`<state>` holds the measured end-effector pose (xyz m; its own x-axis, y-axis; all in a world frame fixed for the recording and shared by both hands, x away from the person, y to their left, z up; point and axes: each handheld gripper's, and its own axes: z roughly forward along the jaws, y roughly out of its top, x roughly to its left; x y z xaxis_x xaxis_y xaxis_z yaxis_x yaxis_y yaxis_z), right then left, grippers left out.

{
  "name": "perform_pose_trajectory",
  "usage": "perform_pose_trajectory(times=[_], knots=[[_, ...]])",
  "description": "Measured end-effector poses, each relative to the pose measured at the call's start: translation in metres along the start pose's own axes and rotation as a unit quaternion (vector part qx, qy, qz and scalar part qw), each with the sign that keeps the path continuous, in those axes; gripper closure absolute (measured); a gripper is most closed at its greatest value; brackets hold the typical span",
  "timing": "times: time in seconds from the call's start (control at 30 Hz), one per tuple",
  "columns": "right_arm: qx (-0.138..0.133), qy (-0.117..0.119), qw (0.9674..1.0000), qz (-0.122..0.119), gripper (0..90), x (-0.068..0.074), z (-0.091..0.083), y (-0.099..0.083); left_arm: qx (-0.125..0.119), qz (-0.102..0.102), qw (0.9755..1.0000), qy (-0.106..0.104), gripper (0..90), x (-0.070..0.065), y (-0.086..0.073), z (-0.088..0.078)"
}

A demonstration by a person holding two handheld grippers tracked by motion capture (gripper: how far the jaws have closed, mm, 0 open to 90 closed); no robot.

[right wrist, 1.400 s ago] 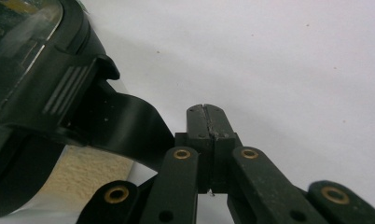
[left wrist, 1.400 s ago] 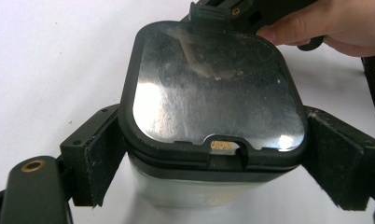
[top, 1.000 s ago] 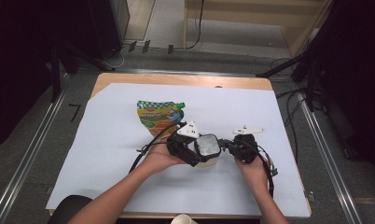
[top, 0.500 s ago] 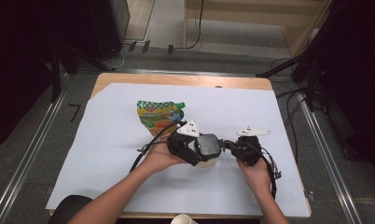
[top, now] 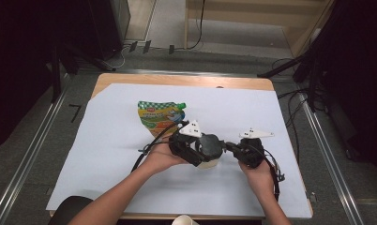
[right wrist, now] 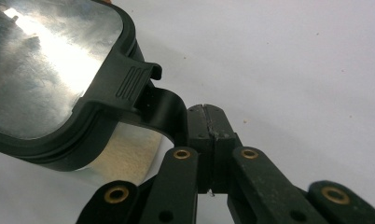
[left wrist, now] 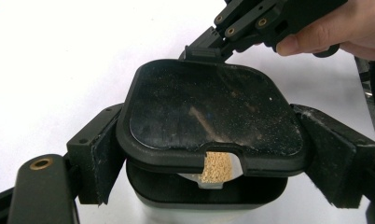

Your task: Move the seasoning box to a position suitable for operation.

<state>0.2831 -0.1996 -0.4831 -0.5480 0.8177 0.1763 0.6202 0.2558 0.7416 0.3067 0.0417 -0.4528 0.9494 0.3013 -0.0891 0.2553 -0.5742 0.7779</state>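
Observation:
A pale container (top: 208, 164) with a dark square lid (left wrist: 209, 112) stands on the white sheet, with tan granules (left wrist: 216, 169) showing through a notch in the lid's near edge. My left gripper (left wrist: 213, 156) is shut on it, a pad pressed against each side of the lid; in the high view this gripper (top: 199, 151) sits at the table's middle. My right gripper (right wrist: 206, 109) is shut, and the lid's black strap (right wrist: 164, 109) below the ribbed tab (right wrist: 129, 81) lies against the side of its tip. I cannot tell whether the strap is pinched.
A green and orange spouted pouch (top: 159, 117) lies flat on the sheet (top: 107, 140) behind the left hand. A paper cup's rim (top: 184, 220) shows at the table's near edge. Cables trail from both grippers, and metal rails run along both sides of the table.
The lid's top looked pale a second ago and is dark now. Both hands have hardly shifted.

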Motion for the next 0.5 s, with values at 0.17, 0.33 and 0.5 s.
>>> perform_pose_trajectory(times=[0.17, 0.33, 0.5], knots=[[0.000, 0.000, 1.0000, 0.001, 90.0, 0.0005, -0.0002, -0.0001, -0.005, -0.001, 1.0000, 0.003, 16.6, -0.0016, 0.0028, -0.0009], [0.000, 0.000, 1.0000, 0.001, 90.0, 0.0004, -0.0001, -0.0005, -0.001, -0.001, 1.0000, 0.004, 16.6, -0.0016, 0.0041, -0.0013], [-0.001, 0.000, 1.0000, 0.002, 90.0, 0.0006, -0.0002, -0.0007, 0.000, -0.009, 0.9999, 0.007, 16.4, -0.0026, 0.0075, -0.0019]])
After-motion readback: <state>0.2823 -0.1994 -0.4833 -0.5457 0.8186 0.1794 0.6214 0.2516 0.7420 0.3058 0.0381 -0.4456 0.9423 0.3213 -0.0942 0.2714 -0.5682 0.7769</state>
